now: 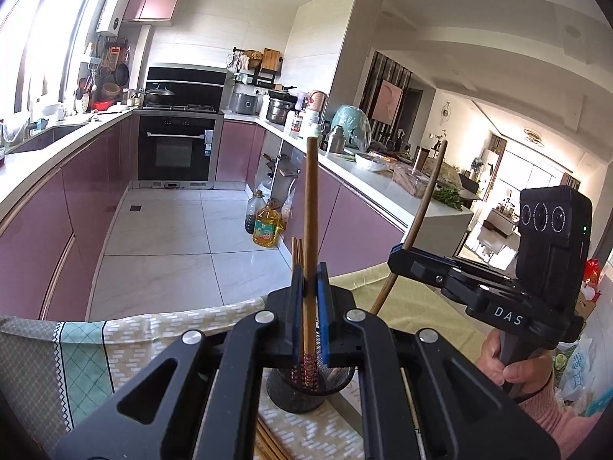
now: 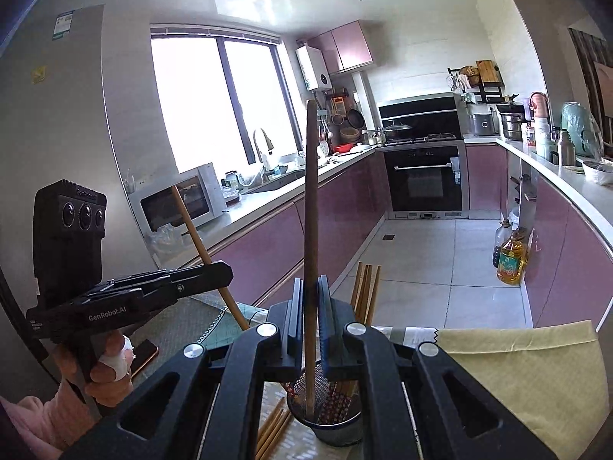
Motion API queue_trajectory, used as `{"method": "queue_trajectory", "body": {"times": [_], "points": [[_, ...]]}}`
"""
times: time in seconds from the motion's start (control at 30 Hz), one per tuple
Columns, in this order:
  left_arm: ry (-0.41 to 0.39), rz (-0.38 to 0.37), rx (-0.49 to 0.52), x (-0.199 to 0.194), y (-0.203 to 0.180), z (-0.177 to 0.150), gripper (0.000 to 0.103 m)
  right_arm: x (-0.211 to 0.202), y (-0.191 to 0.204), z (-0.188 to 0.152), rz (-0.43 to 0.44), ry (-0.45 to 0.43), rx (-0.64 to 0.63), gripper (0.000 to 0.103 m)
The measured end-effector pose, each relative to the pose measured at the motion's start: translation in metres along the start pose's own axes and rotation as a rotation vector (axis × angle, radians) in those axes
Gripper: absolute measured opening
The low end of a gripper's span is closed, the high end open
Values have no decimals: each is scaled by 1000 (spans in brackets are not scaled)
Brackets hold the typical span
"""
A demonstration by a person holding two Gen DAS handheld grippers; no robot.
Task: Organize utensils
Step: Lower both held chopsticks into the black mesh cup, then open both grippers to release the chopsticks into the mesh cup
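My left gripper (image 1: pixel 310 280) is shut on a wooden chopstick (image 1: pixel 311 207), upright, its patterned lower end over the black mesh utensil holder (image 1: pixel 299 395). My right gripper (image 2: pixel 309 291) is shut on a darker wooden chopstick (image 2: pixel 311 207), its lower end inside the mesh holder (image 2: pixel 329 425), which holds several chopsticks (image 2: pixel 367 291). Each gripper shows in the other view: the right gripper (image 1: pixel 398 258) and the left gripper (image 2: pixel 224 268), each with its stick. More chopsticks (image 2: pixel 274 427) lie on the table beside the holder.
The holder stands on a patterned cloth (image 1: pixel 153 329) with a yellow cloth (image 2: pixel 528 368) beside it. A phone (image 2: pixel 143 352) lies at the left. Beyond the table edge are the kitchen floor, oil bottles (image 1: pixel 266 226) and pink cabinets (image 2: pixel 291 237).
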State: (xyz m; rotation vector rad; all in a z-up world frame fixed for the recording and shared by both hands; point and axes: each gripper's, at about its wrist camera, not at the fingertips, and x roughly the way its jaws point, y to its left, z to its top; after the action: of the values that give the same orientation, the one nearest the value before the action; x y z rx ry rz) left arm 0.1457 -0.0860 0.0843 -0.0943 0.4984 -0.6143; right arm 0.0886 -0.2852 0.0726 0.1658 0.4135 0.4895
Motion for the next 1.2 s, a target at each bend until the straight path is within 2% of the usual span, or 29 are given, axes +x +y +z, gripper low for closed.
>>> {"method": "queue_trajectory", "body": {"times": [0.13,0.3,0.57,1.07,1.2], "points": [[46,15,17,13,1,-6,7,9,-3,-6,-11,32,5,6],[132,21,58,31,-1,-18,7,29,-7,-16,-19,127,18,6],[240,55,63,65,7,-32,7,64,-16,-36,-42,262,40,6],[273,65,23,97,20,-37,8,78,-27,-42,-60,274,95,8],[241,80,13,87,21,-42,13,72,-24,-42,-57,259,88,17]]}}
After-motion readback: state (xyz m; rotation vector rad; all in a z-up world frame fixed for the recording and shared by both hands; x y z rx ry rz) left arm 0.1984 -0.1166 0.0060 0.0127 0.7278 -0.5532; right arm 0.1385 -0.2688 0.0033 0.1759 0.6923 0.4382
